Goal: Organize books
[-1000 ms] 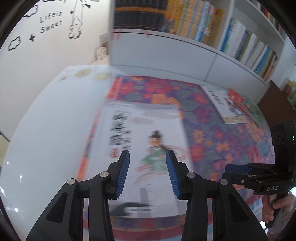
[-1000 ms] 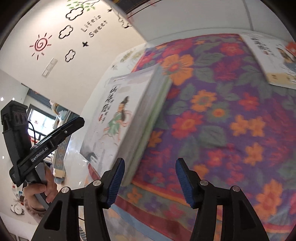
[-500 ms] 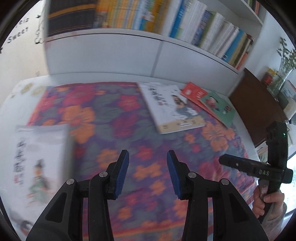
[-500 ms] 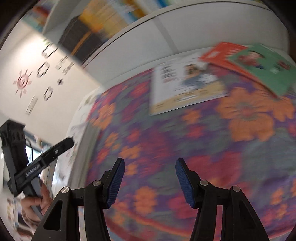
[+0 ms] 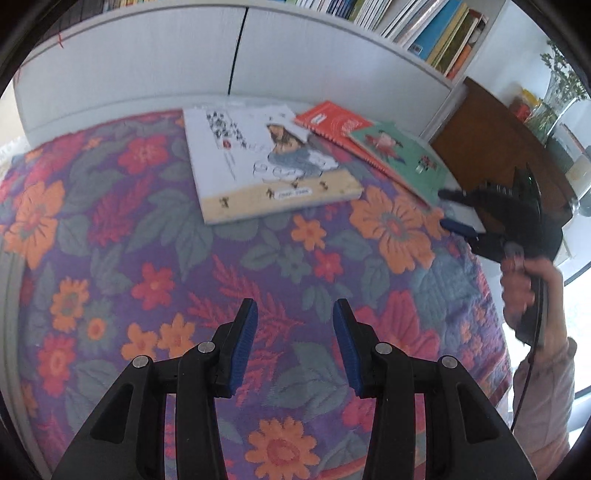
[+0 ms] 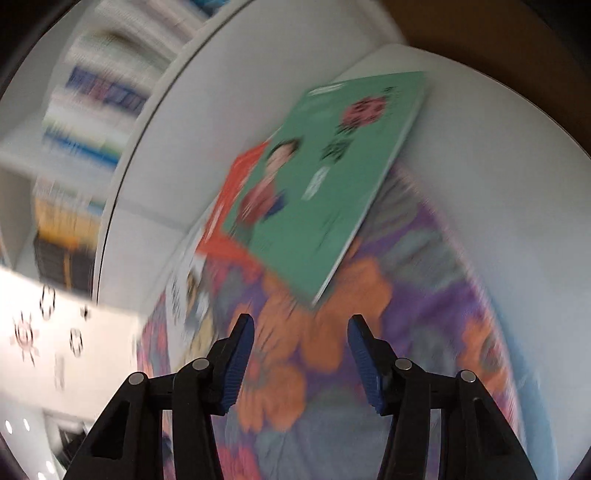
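Three books lie at the far end of a floral cloth (image 5: pixel 166 266): a thick white book (image 5: pixel 266 162), a red spiral notebook (image 5: pixel 332 122) and a thin green book (image 5: pixel 402 158) overlapping the notebook. My left gripper (image 5: pixel 291 310) hovers open over bare cloth, well short of the white book. My right gripper (image 5: pixel 445 208), held by a hand (image 5: pixel 524 280), is beside the green book's near corner. In the blurred right wrist view the green book (image 6: pixel 325 184) lies just ahead of my right gripper (image 6: pixel 301 325). Its jaws are closing with nothing between them.
A white cabinet front (image 5: pixel 147 66) with a shelf of upright books (image 5: pixel 424 22) runs behind the table. A brown cabinet (image 5: pixel 498 140) with jars and a plant stands at the right. The white table rim (image 6: pixel 480 147) curves past the green book.
Both grippers have swung right, away from the thick book at the table's left end, which has left view. The three far books are now closer. The right wrist view has rolled.
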Motion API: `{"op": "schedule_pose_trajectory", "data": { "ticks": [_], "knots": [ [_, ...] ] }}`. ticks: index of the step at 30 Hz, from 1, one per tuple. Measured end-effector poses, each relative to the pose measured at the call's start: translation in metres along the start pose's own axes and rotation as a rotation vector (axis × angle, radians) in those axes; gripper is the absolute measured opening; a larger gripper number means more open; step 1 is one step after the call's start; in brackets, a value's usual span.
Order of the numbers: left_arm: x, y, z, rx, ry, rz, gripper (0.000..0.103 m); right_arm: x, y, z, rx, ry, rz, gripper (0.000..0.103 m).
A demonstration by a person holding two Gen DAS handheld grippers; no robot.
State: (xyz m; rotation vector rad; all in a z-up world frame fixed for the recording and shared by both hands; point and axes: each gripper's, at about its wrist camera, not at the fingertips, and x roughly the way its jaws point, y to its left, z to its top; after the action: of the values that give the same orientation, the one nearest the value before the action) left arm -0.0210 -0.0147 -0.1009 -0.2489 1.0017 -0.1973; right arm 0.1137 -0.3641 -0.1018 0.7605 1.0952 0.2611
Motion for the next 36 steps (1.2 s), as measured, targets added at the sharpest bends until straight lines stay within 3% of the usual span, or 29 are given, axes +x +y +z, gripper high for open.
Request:
{"op": "schedule_pose_trajectory", "data": {
  "ticks": [2,6,9,10,12,19,28,36],
  "knots": [
    [0.006,0.006,-0.001,-0.017,0.021,-0.003,0.040,0.005,-0.009,0.006,0.066,-0.001,0.080,0.052],
    [0.014,0.021,-0.002,-0.044,0.044,0.021,0.040,0.009,-0.017,0.017,0.126,-0.018,0.153,0.050],
    [0.014,0.031,-0.005,-0.065,0.053,-0.004,0.040,0.013,-0.023,0.021,0.145,-0.020,0.187,0.035],
    [0.013,0.033,-0.005,-0.072,0.055,-0.014,0.040,0.016,-0.028,0.022,0.158,-0.011,0.209,0.024],
    [0.012,0.039,-0.006,-0.095,0.056,-0.037,0.040,0.021,-0.035,0.018,0.188,0.000,0.239,0.013],
    [0.002,0.044,-0.009,-0.095,0.055,-0.003,0.040,0.022,-0.024,-0.003,0.128,-0.019,0.243,0.010],
    [-0.023,0.036,-0.025,-0.069,0.039,-0.012,0.040,0.014,0.000,-0.068,0.025,0.095,0.233,0.010],
    [-0.042,0.005,-0.031,0.018,0.016,-0.040,0.040,-0.046,0.005,-0.176,-0.173,0.245,0.193,0.010]
  ]
}}
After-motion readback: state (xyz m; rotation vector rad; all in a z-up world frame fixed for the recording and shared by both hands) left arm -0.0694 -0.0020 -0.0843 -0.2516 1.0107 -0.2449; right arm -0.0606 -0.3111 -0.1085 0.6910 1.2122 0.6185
